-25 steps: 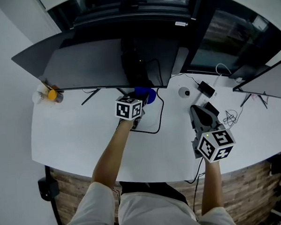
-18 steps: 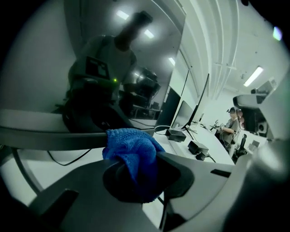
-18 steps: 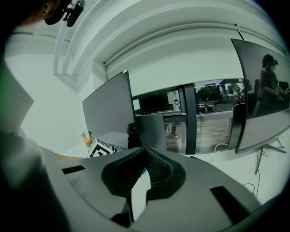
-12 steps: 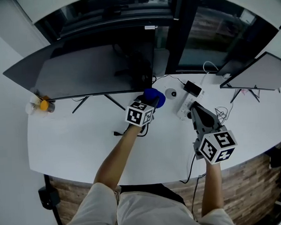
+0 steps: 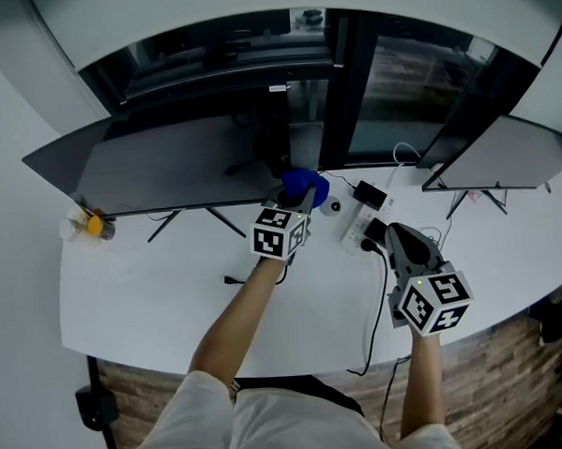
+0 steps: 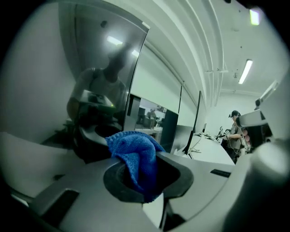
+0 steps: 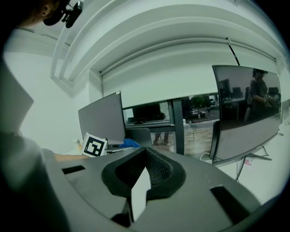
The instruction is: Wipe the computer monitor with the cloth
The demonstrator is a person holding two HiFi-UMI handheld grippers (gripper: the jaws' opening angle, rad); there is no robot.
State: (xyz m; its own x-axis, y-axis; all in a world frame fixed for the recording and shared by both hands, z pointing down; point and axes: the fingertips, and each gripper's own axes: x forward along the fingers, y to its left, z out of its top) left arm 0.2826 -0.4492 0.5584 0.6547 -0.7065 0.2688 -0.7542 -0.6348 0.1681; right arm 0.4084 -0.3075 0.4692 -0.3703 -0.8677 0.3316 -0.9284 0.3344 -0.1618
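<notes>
Monitor (image 5: pixel 165 164) on the left, and my left tool (image 6: pixel 138 174) pinches the blue cloth (image 6: pixel 136 154) near its right edge. Only a fold is gripped, so hard rubbing could tug it free. My right tool (image 7: pixel 144 176) is pressed together, empty, above the tabletop (image 5: pixel 153 291).

soft blue microfibre cloth (image 5: pixel 304 183): solid blue | wide flat computer monitor (image 5: pixel 165 164): dark grey | curved smooth desk top (image 5: pixel 153 291): plain white | left gripper (image 5: pixel 301 199): cube black-and-white square markers | small round object (image 5: pixel 95 225), 9 o'clock: orange
</notes>
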